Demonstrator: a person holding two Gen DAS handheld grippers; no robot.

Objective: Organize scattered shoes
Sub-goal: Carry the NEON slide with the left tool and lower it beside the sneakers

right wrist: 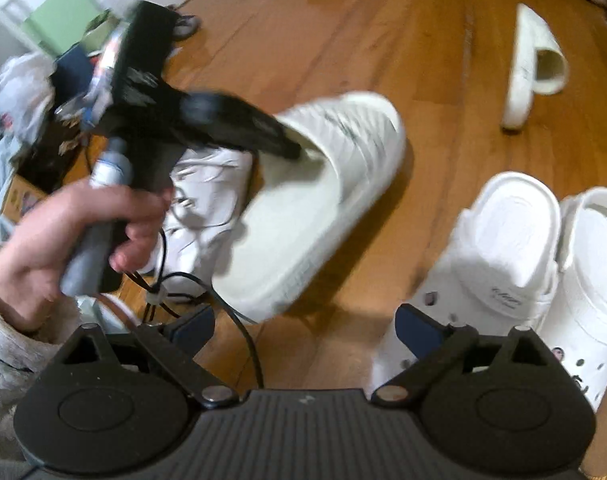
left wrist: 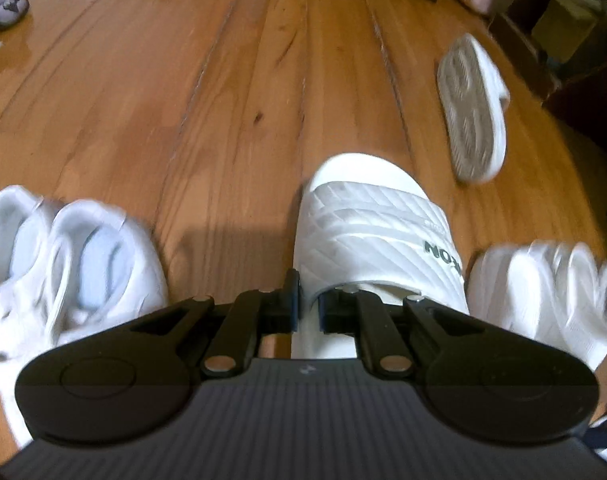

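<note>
I'm carrying the white slide (left wrist: 367, 232), left gripper (left wrist: 306, 304) fingers pinching its strap, above the wooden floor (left wrist: 207, 92); right gripper (right wrist: 303, 326) fingers gaping empty.

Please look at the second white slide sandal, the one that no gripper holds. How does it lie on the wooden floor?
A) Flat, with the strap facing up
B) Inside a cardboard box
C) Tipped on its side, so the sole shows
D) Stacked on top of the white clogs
C: the loose slide sandal shows its patterned sole in the left wrist view, and in the right wrist view it stands on its edge, strap opening sideways, on the floor.
</note>
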